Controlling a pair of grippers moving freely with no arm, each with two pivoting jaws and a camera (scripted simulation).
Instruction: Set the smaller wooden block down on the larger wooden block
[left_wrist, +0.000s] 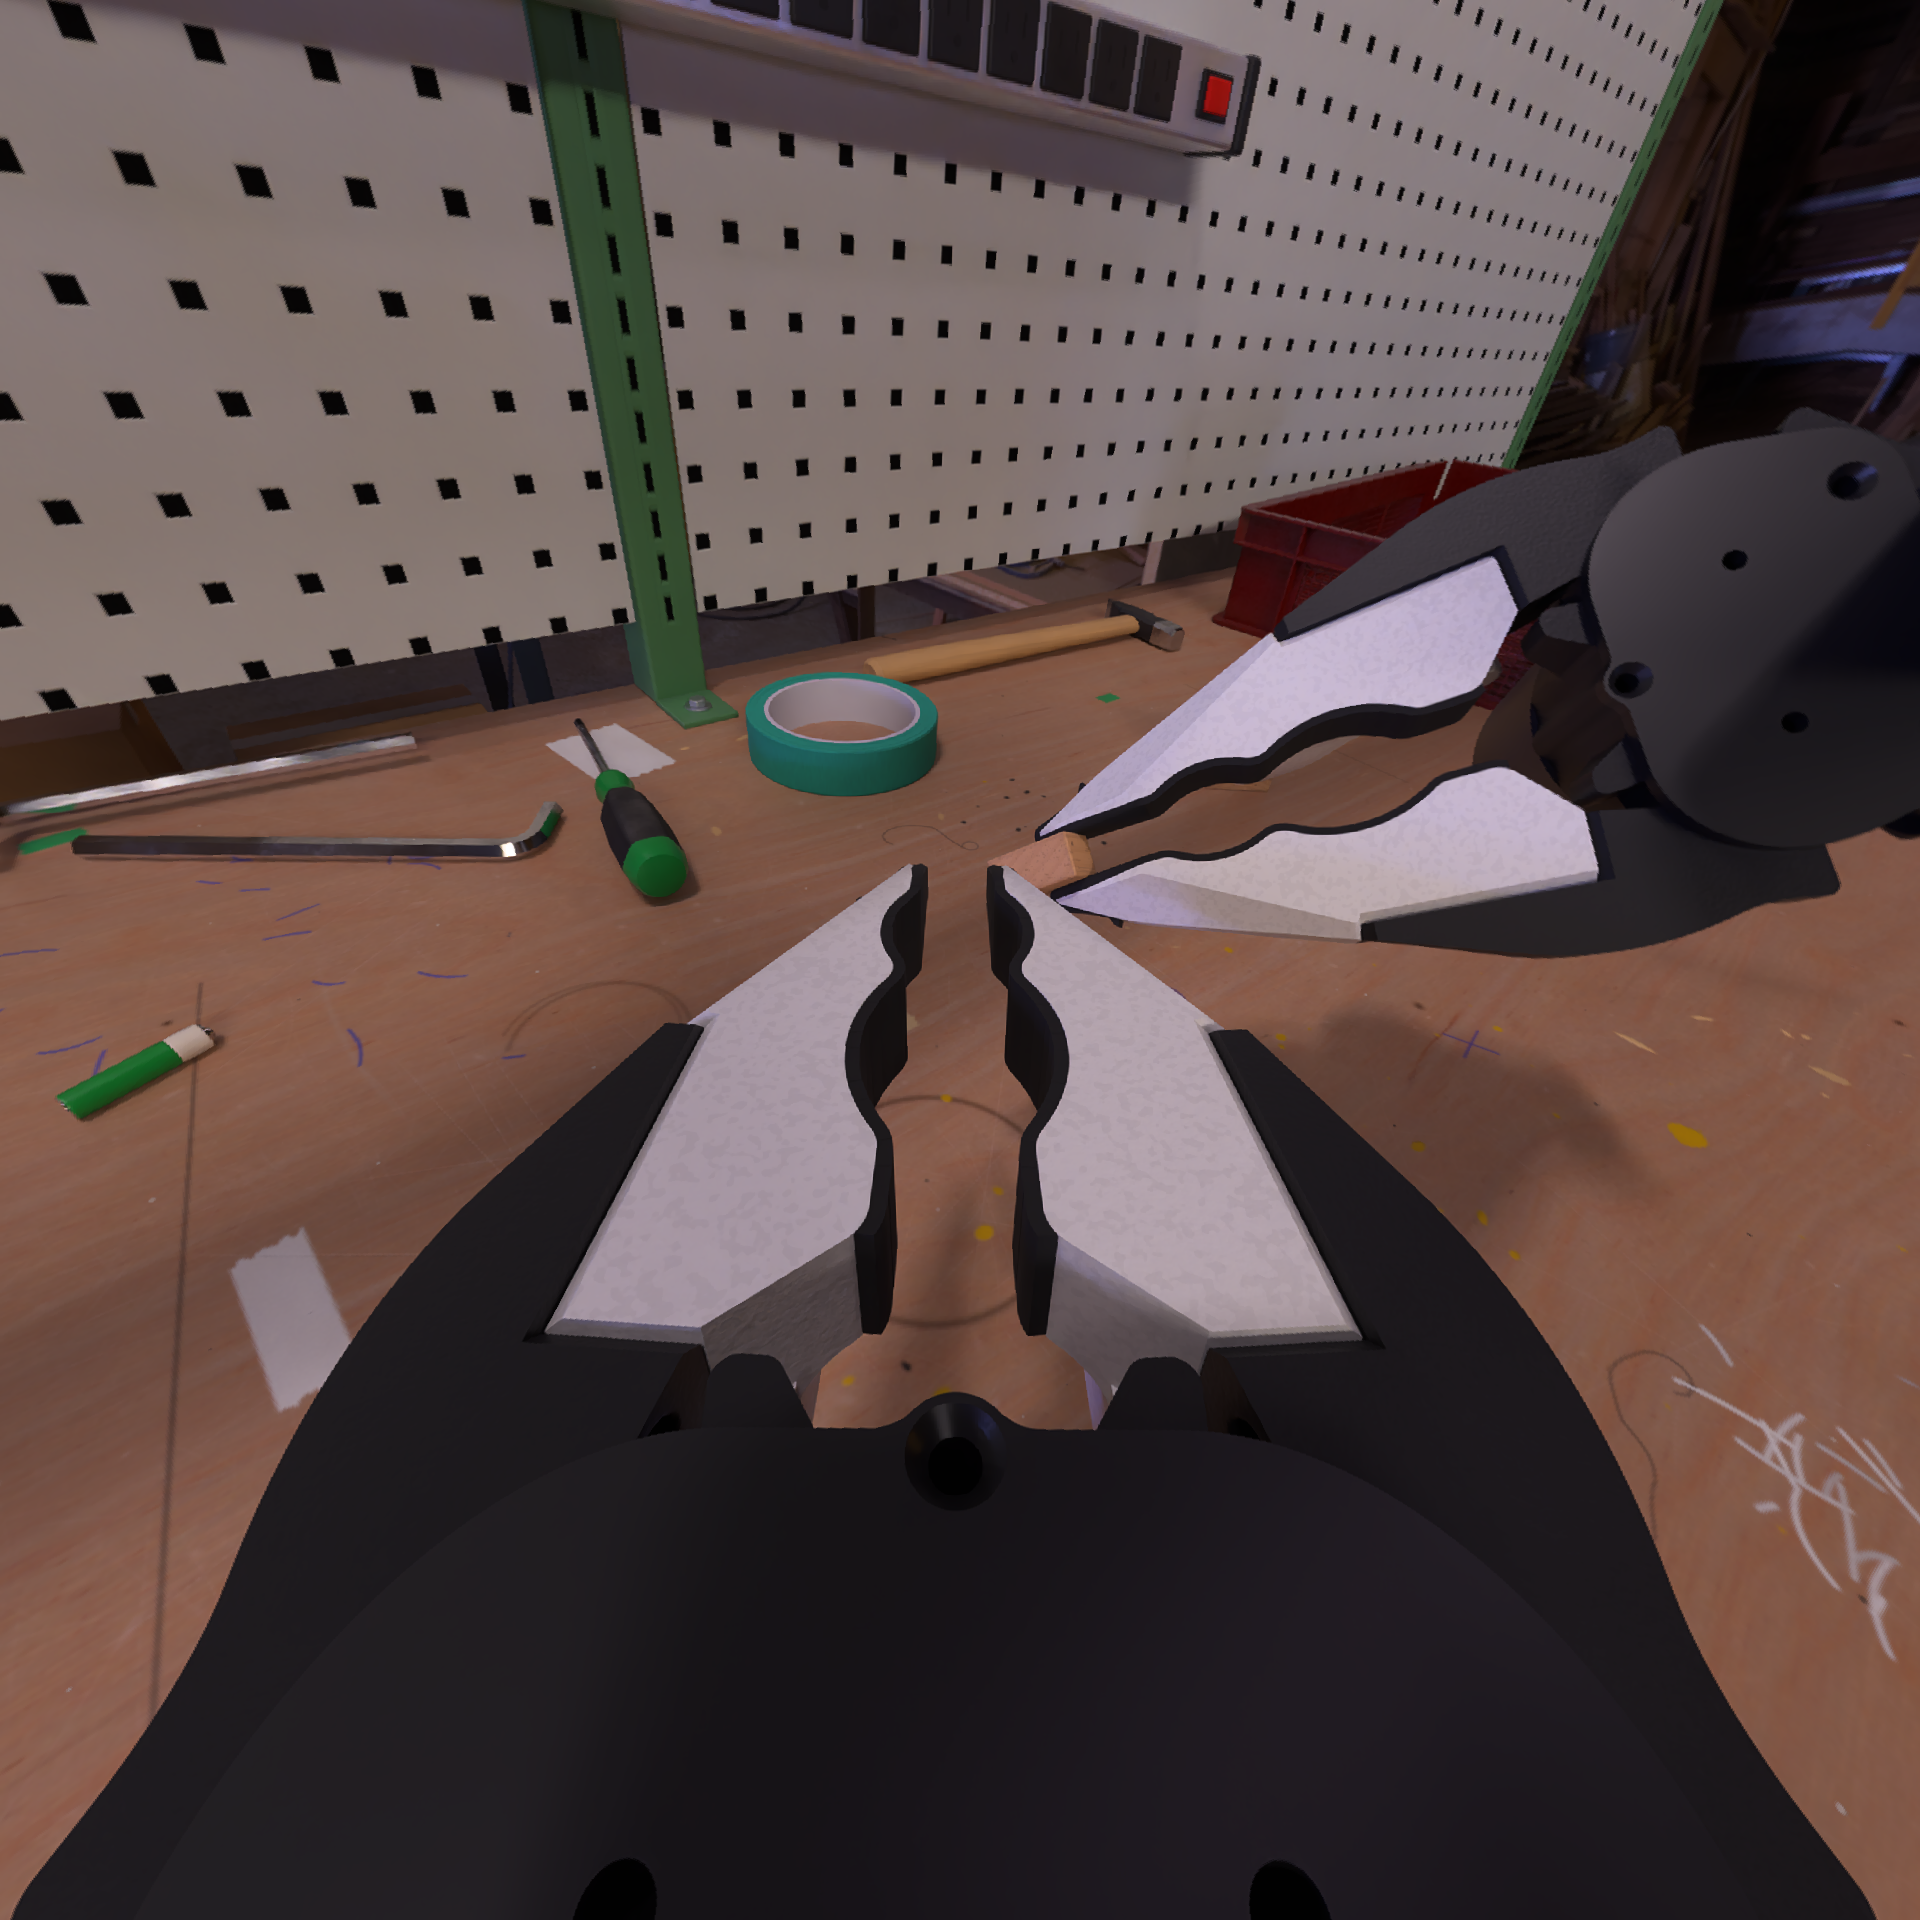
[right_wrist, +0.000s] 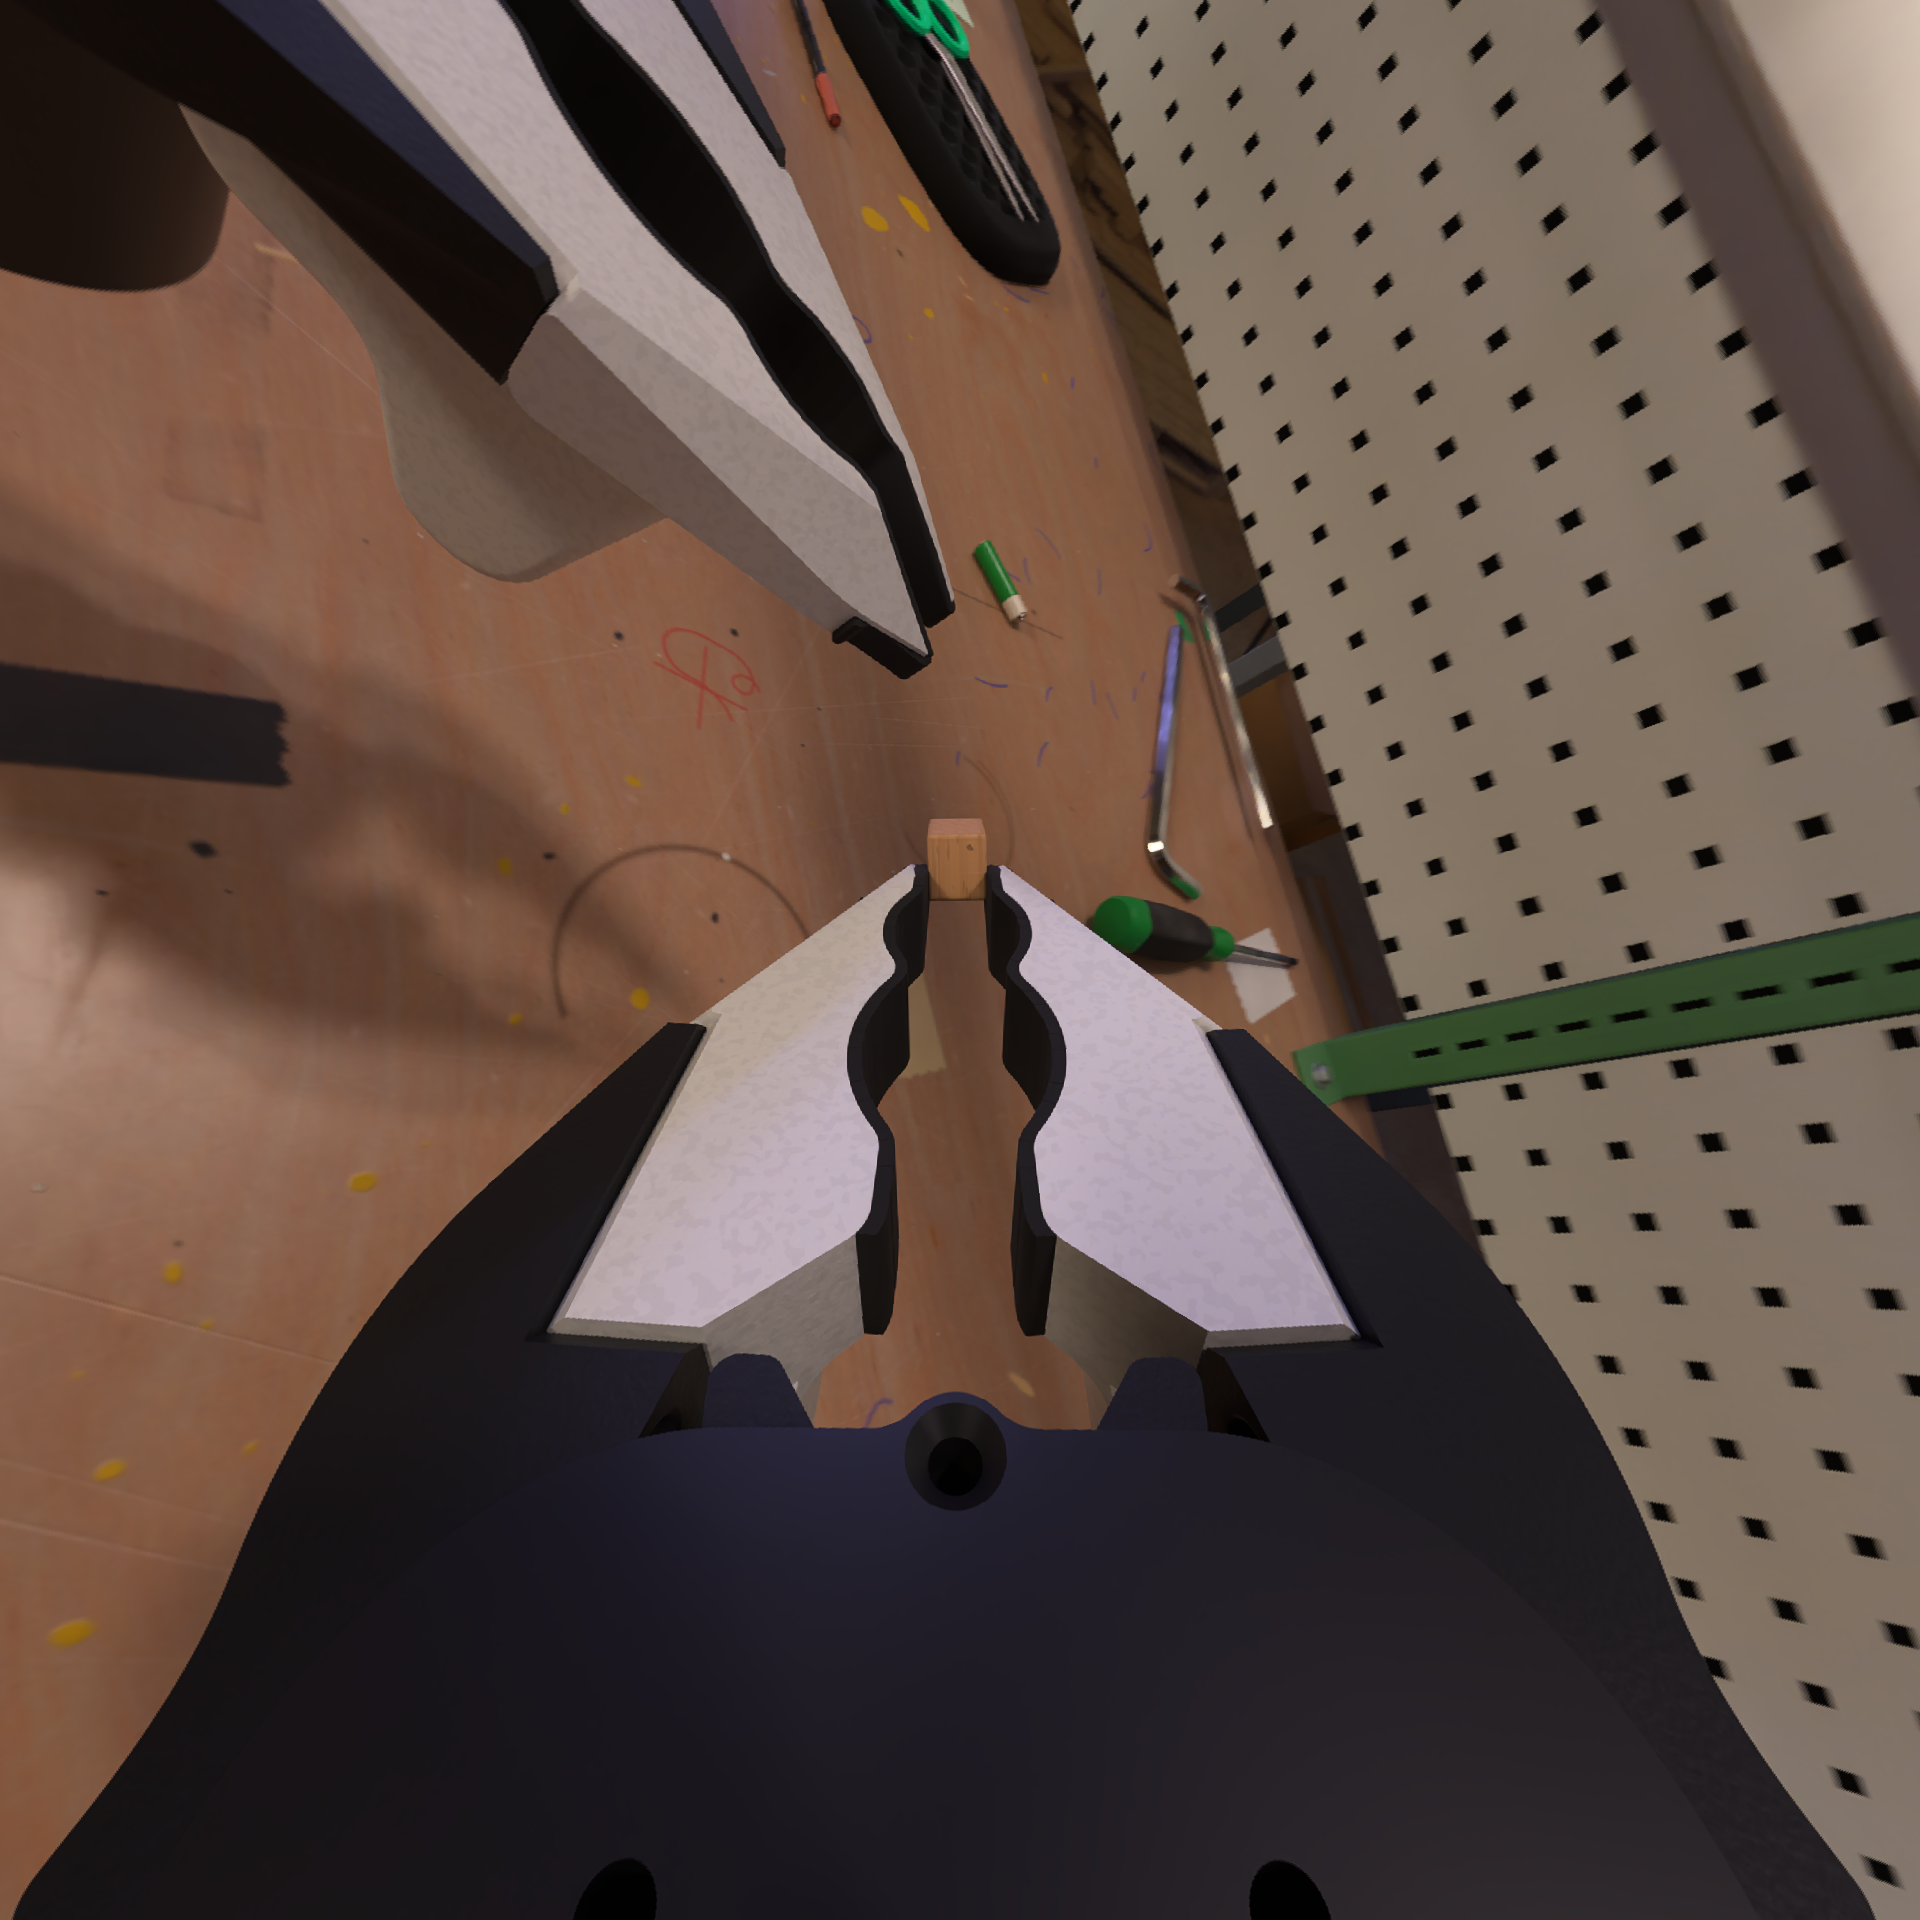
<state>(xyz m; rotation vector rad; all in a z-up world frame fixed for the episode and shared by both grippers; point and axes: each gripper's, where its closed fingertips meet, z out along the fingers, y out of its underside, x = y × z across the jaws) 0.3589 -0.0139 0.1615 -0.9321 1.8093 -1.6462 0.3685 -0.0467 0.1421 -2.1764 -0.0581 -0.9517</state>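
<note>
Plainly, the right gripper (right_wrist: 954, 881) had its white, black-edged fingers closed to a narrow gap on a small pale wooden block (right_wrist: 956, 858) at the very tips, near the middle of the right wrist frame; the block looked pinched between them, with the scuffed brown plywood bench (right_wrist: 312, 1143) behind it. Seen from the left wrist view, the same block (left_wrist: 1044, 860) showed just right of centre between the right gripper's tips (left_wrist: 1060, 862) — close beside the left gripper (left_wrist: 954, 881), whose fingers stood slightly apart with nothing between them. No larger wooden block was visible in either frame; where it lay I could not tell. The step in hand seemed to be the carry, the small block already grasped; the next move would call for finding the larger block, bringing the small one squarely over its top face, lowering gently, then releasing.
</note>
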